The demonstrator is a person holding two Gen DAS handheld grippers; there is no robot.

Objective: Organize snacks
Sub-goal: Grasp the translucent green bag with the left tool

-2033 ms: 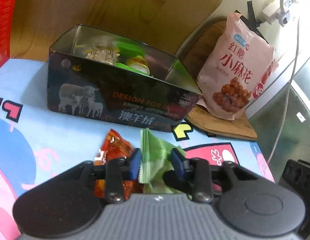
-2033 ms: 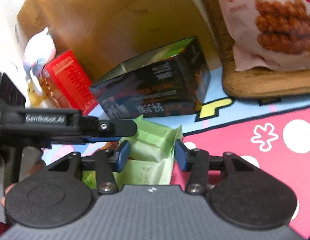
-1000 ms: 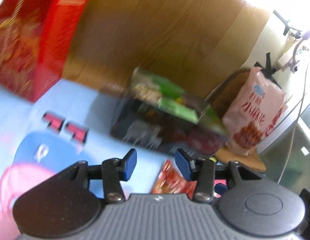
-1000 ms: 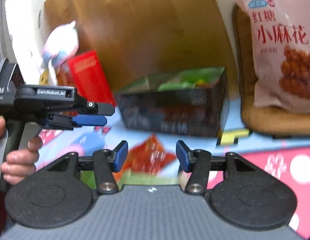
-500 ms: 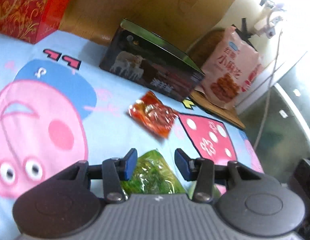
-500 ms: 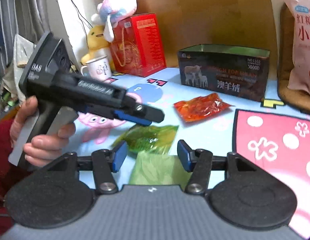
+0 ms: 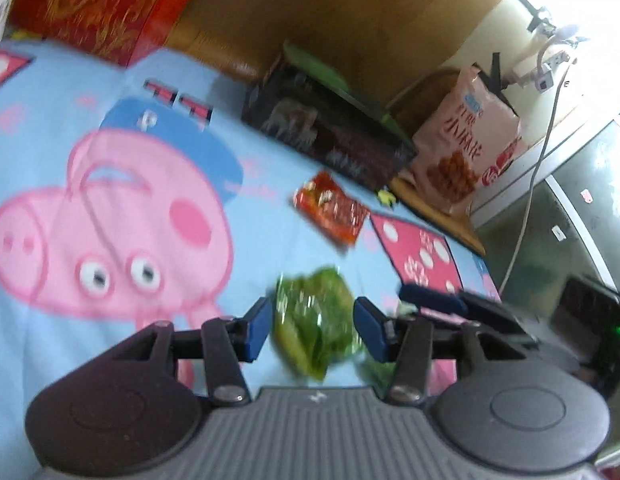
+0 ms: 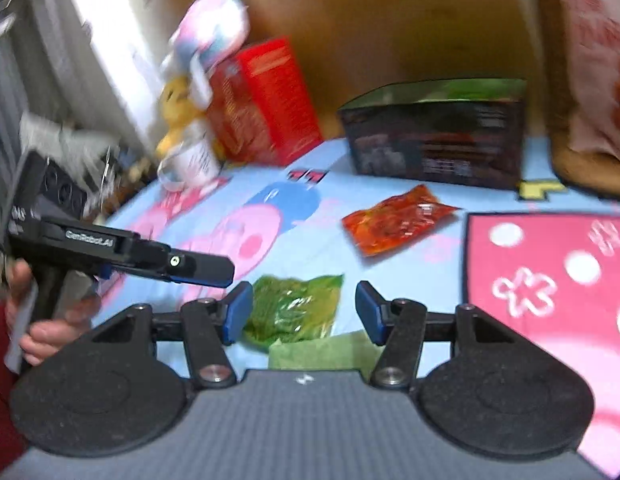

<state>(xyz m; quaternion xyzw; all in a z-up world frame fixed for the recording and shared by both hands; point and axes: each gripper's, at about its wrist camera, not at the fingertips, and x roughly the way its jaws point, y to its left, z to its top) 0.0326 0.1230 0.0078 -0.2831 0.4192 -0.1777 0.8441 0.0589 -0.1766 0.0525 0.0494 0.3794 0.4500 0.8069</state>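
A clear green snack packet point(image 7: 313, 320) lies on the cartoon mat between the open fingers of my left gripper point(image 7: 311, 326). It also shows in the right wrist view point(image 8: 294, 306), ahead of my open right gripper point(image 8: 304, 312). A pale green packet point(image 8: 321, 354) lies under the right gripper. A red snack packet point(image 7: 331, 208) point(image 8: 397, 224) lies farther off, in front of the open dark tin box point(image 7: 329, 136) point(image 8: 437, 136). The left gripper's body point(image 8: 122, 252) shows at the left of the right wrist view.
A red box point(image 8: 266, 100), plush toys point(image 8: 206, 40) and a white mug point(image 8: 194, 160) stand at the back left. A pink bag of fried twists point(image 7: 465, 148) leans on a round brown mat at the back right. A white cable point(image 7: 529, 176) hangs on the right.
Both grippers have pulled back from the tin box to the near side of the mat. The green packets, earlier close to the box, now lie near me. Both views are motion blurred.
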